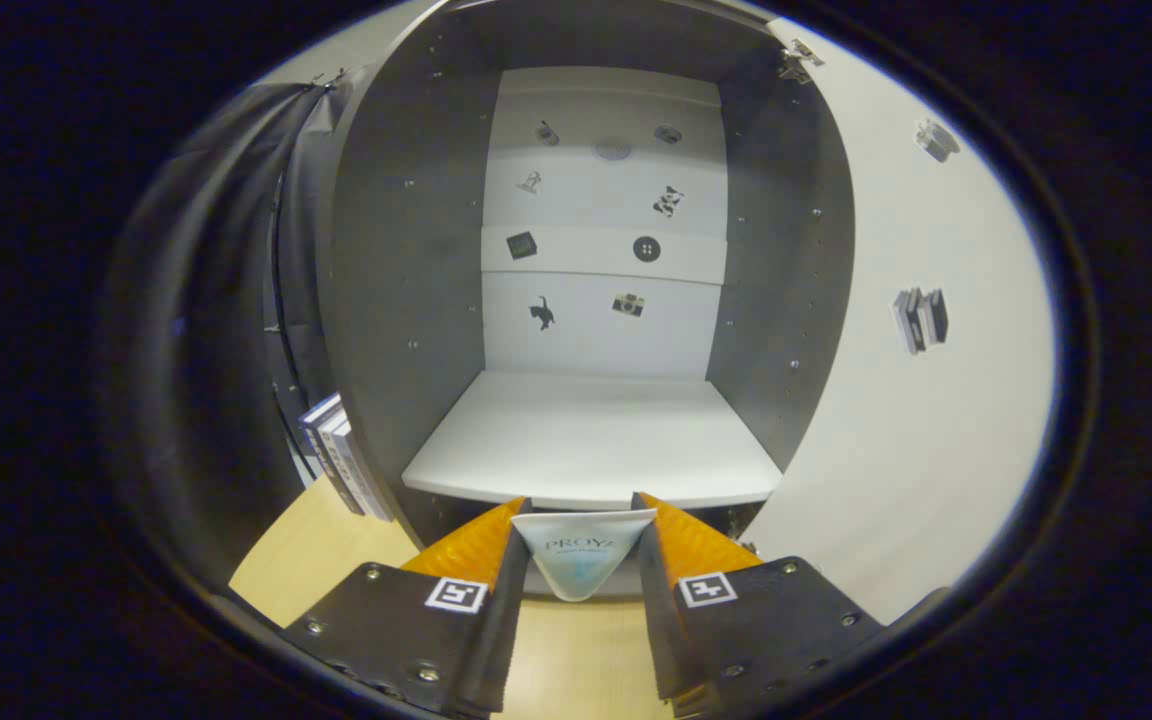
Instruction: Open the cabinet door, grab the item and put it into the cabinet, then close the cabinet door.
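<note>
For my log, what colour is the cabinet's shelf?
White shelf, clearest in the gripper view.

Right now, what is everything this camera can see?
Cabinet: one, grey walls, open, ahead of the jaws.
Shelf: one, white, bare, inside the cabinet.
Stickers: several small dark pictures on the white back panel.
Door: one, white, swung open on the right.
Books: a few, standing left of the cabinet.
Table: one, light wood, below.
Tube: one, white and pale blue, between the fingers.
Gripper: one, jaws shut on the tube.
</note>
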Action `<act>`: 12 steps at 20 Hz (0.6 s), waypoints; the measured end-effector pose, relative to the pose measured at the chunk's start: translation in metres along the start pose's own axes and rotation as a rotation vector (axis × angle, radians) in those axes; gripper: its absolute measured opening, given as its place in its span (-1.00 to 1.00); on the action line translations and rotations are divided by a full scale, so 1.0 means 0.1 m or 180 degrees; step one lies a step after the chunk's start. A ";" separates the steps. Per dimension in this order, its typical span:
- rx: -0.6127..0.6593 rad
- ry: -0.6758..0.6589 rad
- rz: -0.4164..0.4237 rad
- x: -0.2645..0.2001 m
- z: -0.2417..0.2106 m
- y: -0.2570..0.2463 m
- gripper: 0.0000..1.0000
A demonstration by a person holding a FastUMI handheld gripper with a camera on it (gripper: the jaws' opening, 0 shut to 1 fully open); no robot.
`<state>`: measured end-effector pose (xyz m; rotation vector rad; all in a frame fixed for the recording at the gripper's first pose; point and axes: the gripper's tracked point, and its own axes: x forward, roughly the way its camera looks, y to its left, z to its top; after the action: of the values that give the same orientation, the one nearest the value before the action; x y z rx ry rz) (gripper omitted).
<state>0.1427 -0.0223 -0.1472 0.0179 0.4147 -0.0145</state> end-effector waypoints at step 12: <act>0.0142 -0.0193 0.0166 0.78 0.68 0.12 0.10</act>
<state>0.2417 -0.0127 -0.1166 0.0720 0.3530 0.0271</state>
